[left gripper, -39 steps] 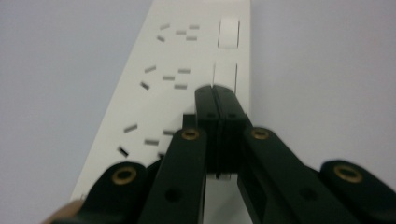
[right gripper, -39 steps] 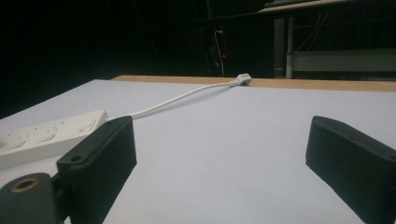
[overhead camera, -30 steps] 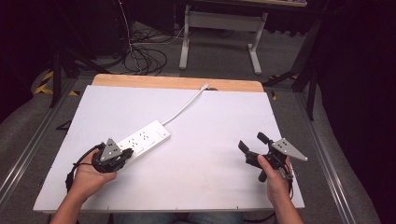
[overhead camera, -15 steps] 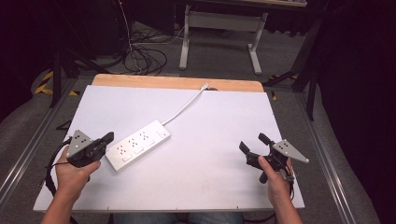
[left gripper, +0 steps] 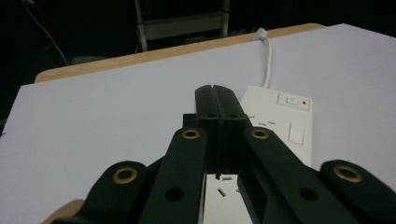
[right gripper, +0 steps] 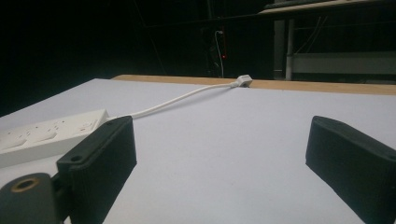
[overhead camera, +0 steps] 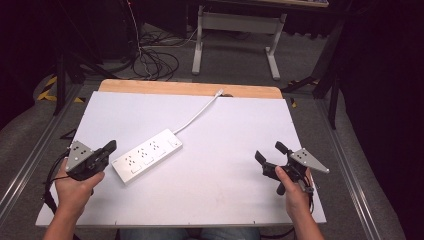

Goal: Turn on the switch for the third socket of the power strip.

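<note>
Power strip (overhead camera: 147,155): on table (overhead camera: 225,200), just beside left hand-held gripper (overhead camera: 107,148), jaws together. Right hand-held gripper (overhead camera: 270,157) well apart, jaws wide. Likely rigid, light, smooth plastic; grasp across the narrow sides.

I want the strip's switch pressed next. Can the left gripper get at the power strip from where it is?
Probably yes. The left gripper, jaws shut, sits just beside the near end of the power strip, with bare table around it and nothing between them.

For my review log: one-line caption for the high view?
Shut left gripper beside white power strip; open right gripper apart.
</note>
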The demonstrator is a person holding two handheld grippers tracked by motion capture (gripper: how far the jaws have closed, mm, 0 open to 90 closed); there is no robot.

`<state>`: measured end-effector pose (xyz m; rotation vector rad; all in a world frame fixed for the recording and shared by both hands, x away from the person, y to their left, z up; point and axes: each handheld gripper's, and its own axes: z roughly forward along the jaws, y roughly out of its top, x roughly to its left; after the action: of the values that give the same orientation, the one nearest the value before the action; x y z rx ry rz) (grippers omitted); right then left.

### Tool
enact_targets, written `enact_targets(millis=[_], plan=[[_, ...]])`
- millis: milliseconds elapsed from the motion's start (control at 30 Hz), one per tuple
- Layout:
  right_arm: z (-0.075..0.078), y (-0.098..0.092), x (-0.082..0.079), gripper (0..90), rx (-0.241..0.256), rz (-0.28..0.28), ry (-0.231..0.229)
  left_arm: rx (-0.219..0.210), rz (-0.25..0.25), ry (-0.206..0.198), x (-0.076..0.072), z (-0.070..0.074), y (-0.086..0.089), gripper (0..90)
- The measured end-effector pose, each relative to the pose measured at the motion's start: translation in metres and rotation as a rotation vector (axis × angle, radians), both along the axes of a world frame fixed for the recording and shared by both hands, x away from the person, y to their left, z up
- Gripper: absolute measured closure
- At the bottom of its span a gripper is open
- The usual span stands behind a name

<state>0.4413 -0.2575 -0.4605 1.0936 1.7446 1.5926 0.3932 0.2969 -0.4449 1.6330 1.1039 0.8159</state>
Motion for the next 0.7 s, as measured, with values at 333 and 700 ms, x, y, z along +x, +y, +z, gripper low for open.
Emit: enact_targets(millis=[333,700], plan=[[0.000,0.001,0.001,9.0,-0.006,0.005,-0.003,-0.013,0.076,-0.024,-0.003,0.001,0.007,90.0],[0.000,0.002,0.003,9.0,-0.003,0.012,-0.001,-0.025,0.172,-0.038,-0.005,0.000,0.013,89.7]])
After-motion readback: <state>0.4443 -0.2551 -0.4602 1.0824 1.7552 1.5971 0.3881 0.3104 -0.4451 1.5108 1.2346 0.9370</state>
